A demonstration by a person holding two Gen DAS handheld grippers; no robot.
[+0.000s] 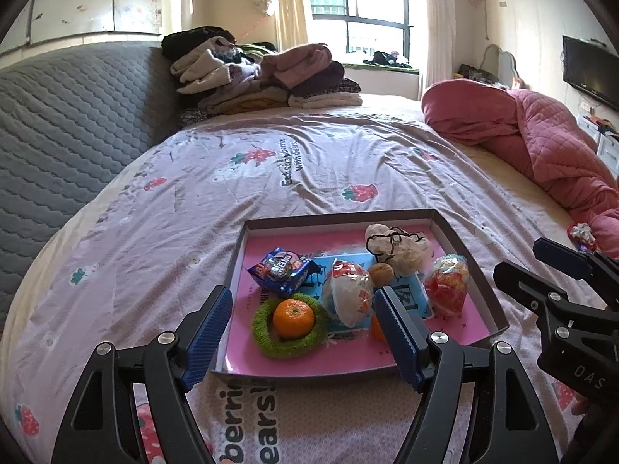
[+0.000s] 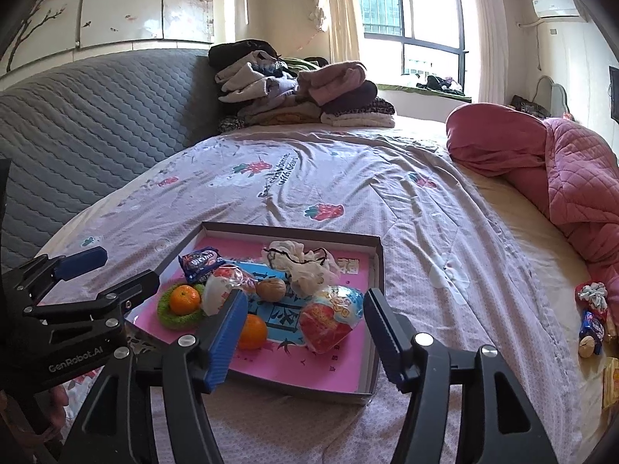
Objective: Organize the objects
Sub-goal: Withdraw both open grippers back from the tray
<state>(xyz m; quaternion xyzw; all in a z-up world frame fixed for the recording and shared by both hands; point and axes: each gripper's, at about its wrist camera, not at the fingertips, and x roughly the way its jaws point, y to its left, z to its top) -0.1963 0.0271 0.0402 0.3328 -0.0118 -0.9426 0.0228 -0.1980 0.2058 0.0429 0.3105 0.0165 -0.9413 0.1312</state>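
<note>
A shallow box (image 1: 479,270) with a pink floor lies on the bed; it also shows in the right wrist view (image 2: 377,270). Inside are an orange (image 1: 293,318) in a green ring (image 1: 263,332), a blue snack packet (image 1: 284,270), a white wrapped snack (image 1: 348,294), a walnut (image 1: 381,273), a white cloth bundle (image 1: 402,247), a red-and-clear snack bag (image 1: 447,284) and a second orange (image 2: 252,331). My left gripper (image 1: 301,338) is open and empty above the box's near edge. My right gripper (image 2: 305,338) is open and empty above the box's near right corner.
Several loose snacks (image 2: 592,317) lie at the bed's right edge beside a pink quilt (image 2: 541,162). A pile of folded clothes (image 1: 263,77) sits at the bed's far end. A grey padded headboard (image 1: 69,123) runs along the left.
</note>
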